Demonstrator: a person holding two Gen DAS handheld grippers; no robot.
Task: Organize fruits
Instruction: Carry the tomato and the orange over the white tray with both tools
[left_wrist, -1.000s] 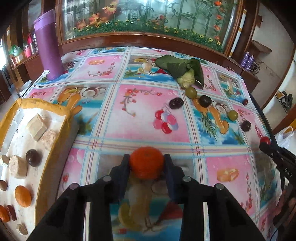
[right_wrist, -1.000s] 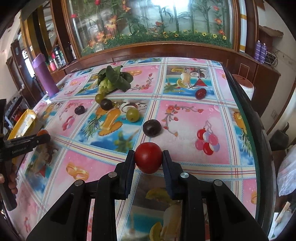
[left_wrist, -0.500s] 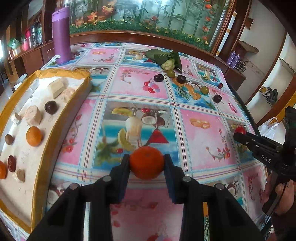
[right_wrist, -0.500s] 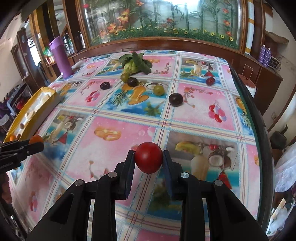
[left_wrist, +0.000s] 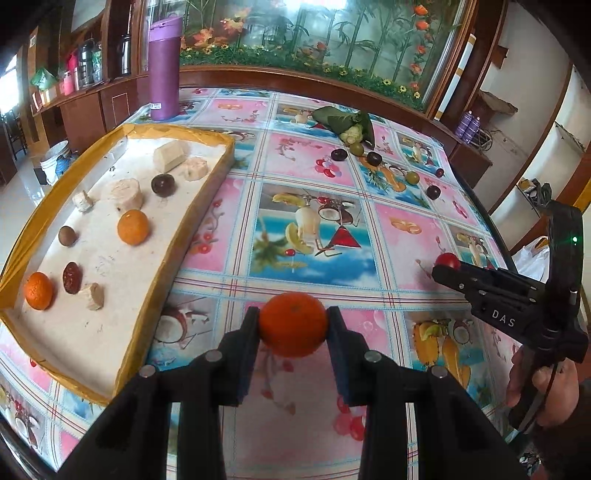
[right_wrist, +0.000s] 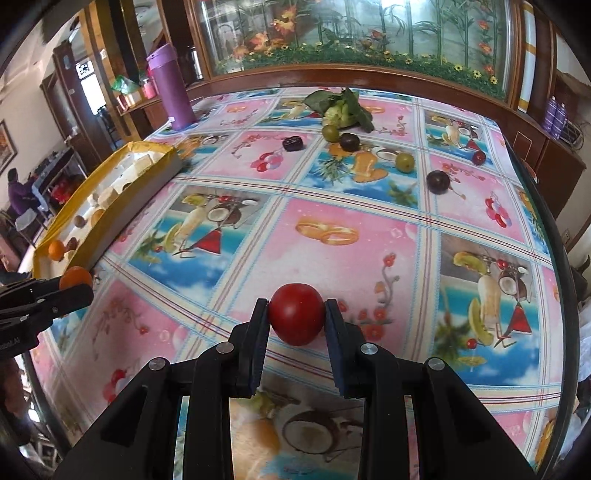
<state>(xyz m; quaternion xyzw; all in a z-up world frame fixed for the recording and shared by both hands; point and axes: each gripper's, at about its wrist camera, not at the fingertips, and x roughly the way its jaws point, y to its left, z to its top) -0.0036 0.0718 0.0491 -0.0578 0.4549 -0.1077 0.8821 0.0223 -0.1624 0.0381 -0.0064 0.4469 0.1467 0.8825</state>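
Note:
My left gripper (left_wrist: 292, 324) is shut on an orange mandarin (left_wrist: 293, 323), held above the tablecloth just right of the yellow-rimmed tray (left_wrist: 192, 218). The tray holds two mandarins (left_wrist: 133, 227), dark fruits and pale chunks. My right gripper (right_wrist: 296, 319) is shut on a red tomato (right_wrist: 296, 318) above the table's near right part; it also shows in the left wrist view (left_wrist: 448, 264). Loose dark plums (right_wrist: 438, 181), green fruits (right_wrist: 404, 161) and a leafy bundle (right_wrist: 341, 107) lie at the far side.
A tall purple flask (left_wrist: 163, 68) stands at the far left corner. A wooden cabinet with a glass front runs behind the table. The table edge (right_wrist: 554, 236) curves along the right. The tray also shows at left in the right wrist view (right_wrist: 122, 206).
Both grippers have pulled back toward the table's near side with their fruits. The left one has moved closer to the tray, which now fills the left of its view.

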